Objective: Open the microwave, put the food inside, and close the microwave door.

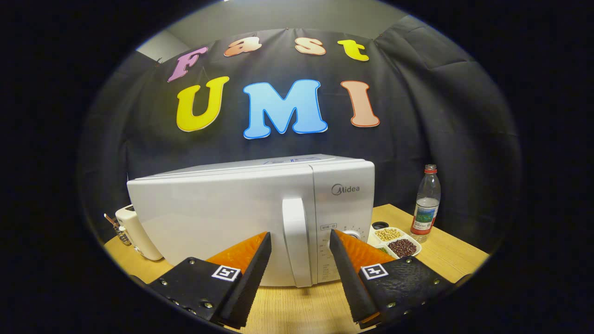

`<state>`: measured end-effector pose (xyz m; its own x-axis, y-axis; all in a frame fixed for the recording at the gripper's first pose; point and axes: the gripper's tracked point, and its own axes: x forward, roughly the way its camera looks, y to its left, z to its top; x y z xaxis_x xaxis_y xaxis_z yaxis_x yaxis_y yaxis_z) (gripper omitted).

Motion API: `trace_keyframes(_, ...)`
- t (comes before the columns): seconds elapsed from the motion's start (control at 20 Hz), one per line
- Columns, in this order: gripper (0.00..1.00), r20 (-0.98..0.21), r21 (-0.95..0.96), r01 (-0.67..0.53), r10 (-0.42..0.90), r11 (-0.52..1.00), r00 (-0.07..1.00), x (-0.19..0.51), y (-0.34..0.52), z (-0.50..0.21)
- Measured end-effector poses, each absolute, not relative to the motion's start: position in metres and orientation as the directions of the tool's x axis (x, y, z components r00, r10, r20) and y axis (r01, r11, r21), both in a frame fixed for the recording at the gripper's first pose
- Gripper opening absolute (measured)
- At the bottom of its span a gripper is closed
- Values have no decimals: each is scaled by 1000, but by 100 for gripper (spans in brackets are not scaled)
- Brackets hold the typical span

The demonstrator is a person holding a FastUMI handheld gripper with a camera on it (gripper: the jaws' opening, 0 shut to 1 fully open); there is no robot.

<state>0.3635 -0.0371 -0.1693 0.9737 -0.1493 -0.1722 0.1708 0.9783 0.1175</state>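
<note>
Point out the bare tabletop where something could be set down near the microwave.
Bare wood lies before the microwave, under the open gripper, whose fingers flank the door handle. More bare table lies right of the bottle. Crowded: the bean tray beside the microwave, and the white appliance on its other side.

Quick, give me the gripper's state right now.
Gripper: open, holding nothing, its fingers on either side of the microwave's door handle, not pressing on it.

The wooden table bears a microwave, bottle, bean tray and cream appliance.
</note>
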Motion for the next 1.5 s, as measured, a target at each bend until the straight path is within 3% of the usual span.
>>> trace_keyframes(0.1,79,-163,105,173,-155,979,974,371,-39,-172)
trace_keyframes(0.2,41,-168,118,161,-140,980,976,373,-33,-174)
trace_keyframes(0.25,38,-171,109,174,-154,979,973,372,-34,-174)
trace_keyframes(0.3,26,-172,100,177,-158,979,972,371,-34,-174)
trace_keyframes(0.4,25,-179,111,180,-158,978,971,369,-36,-175)
trace_keyframes(0.55,12,-196,157,170,-138,973,971,367,-33,-175)
trace_keyframes(0.8,11,-176,95,160,-141,983,974,334,-24,-173)
trace_keyframes(1.15,11,-190,150,-8,37,989,981,240,34,-167)
trace_keyframes(1.5,11,-123,171,-198,220,965,968,160,129,-161)
